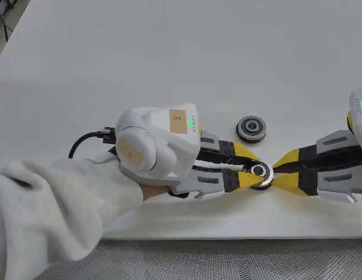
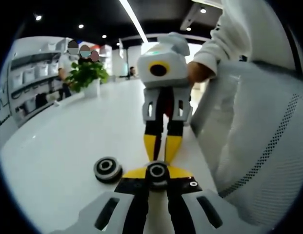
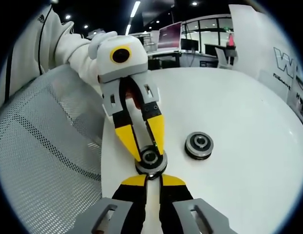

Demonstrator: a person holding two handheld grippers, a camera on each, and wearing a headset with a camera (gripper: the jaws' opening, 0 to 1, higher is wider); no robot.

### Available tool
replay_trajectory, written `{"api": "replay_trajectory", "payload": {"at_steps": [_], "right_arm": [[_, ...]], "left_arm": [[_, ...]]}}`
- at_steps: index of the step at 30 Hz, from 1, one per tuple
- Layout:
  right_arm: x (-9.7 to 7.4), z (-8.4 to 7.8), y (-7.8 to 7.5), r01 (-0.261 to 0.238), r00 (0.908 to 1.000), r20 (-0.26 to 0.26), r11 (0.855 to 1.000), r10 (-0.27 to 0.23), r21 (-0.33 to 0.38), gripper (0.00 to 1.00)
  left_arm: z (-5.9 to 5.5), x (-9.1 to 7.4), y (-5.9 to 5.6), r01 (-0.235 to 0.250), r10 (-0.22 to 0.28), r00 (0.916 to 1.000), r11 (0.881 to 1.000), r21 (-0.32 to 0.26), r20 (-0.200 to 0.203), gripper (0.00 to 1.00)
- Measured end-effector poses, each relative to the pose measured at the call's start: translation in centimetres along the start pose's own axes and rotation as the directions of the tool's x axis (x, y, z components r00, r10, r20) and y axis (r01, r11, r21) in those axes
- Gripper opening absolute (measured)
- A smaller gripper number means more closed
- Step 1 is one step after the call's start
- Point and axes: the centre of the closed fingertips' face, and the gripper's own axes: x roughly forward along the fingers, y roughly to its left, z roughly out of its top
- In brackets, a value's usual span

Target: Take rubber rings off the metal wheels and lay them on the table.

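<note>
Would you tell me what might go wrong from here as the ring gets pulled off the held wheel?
1. The right gripper pinches just the edge of the ring, so it may slip off when pulled.
2. The left gripper clamps the wheel by its rim, and a hard pull could twist it loose.
3. The second wheel lies close by, and a sudden release might knock it.

Two small metal wheels with silver hubs, black rubber rings (image 1: 240,130) still on, lie flat by the table (image 1: 169,58)'s front edge: the near wheel (image 1: 260,171) is clamped in the left gripper (image 1: 257,173) with the right gripper (image 1: 274,172)'s tips at its rim, and the far wheel (image 1: 251,128) sits free just behind.
</note>
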Motion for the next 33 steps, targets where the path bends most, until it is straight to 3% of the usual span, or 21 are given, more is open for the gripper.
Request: {"api": "replay_trajectory", "payload": {"at_steps": [9,19,23,28,33], "right_arm": [[0.0,0.0,-0.1,0.021,0.9997,-0.011,1.0,-0.021,-0.008,0.02],[0.0,0.1,-0.4,0.093,0.9945,-0.044,0.995,-0.095,-0.046,0.0],[0.0,0.0,-0.7,0.115,0.9925,-0.042,0.993,-0.114,0.01,0.0],[0.1,0.2,-0.8,0.144,0.9878,-0.05,0.987,-0.148,-0.076,0.0],[0.1,0.2,-1.3,0.162,0.9849,-0.05,0.984,-0.166,-0.068,0.0]], "left_arm": [[0.0,0.0,0.1,-0.004,0.004,1.0,1.0,-0.003,-0.001,0.13],[0.0,0.0,0.1,-0.012,0.012,0.9999,1.0,-0.005,-0.001,0.13],[0.0,0.0,0.2,-0.021,0.021,0.9998,1.0,-0.012,0.0,0.13],[0.0,-0.1,0.4,-0.032,0.032,0.9995,0.999,-0.016,-0.001,0.13],[0.0,-0.1,0.6,-0.051,0.051,0.9987,0.998,-0.025,0.0,0.13]]}}
